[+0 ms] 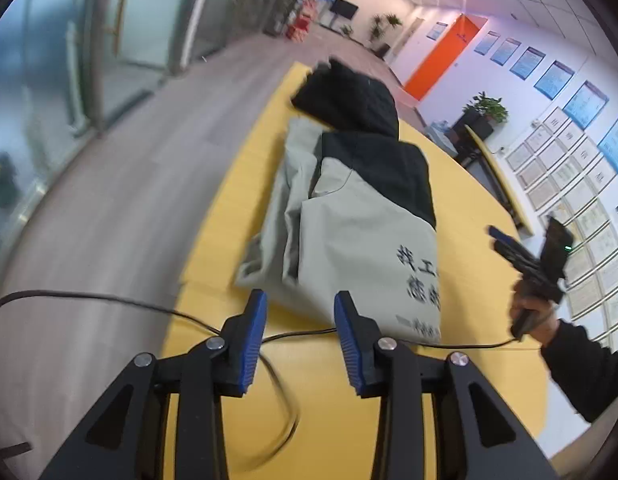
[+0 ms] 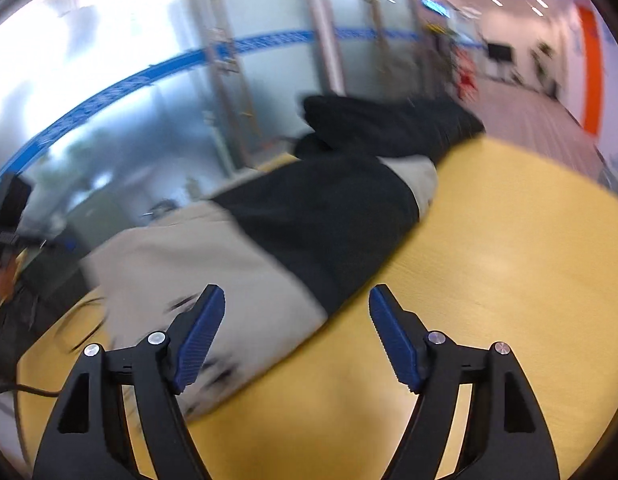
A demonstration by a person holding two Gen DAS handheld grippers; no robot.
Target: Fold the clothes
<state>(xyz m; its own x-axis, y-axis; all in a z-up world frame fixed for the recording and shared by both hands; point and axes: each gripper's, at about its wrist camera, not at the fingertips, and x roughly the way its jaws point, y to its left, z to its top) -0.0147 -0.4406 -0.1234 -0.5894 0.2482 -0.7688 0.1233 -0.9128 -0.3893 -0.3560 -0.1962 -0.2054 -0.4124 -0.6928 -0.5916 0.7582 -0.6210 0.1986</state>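
A grey and black hooded jacket [image 1: 349,216] lies folded lengthwise on the yellow table [image 1: 481,264], hood at the far end, dark printed characters on its near grey panel. My left gripper [image 1: 301,308] is open and empty, just short of the jacket's near hem. In the right wrist view the jacket [image 2: 269,232] runs from near left to far right. My right gripper [image 2: 297,304] is open and empty, above the jacket's near edge. The right gripper also shows in the left wrist view [image 1: 529,264], held up at the table's right side.
A black cable [image 1: 109,300] runs across the table's near edge in front of the jacket. The table edge drops to a wood-look floor [image 1: 109,200] on the left. Glass partitions [image 2: 129,80] stand beyond the table. Framed papers cover the right wall [image 1: 569,184].
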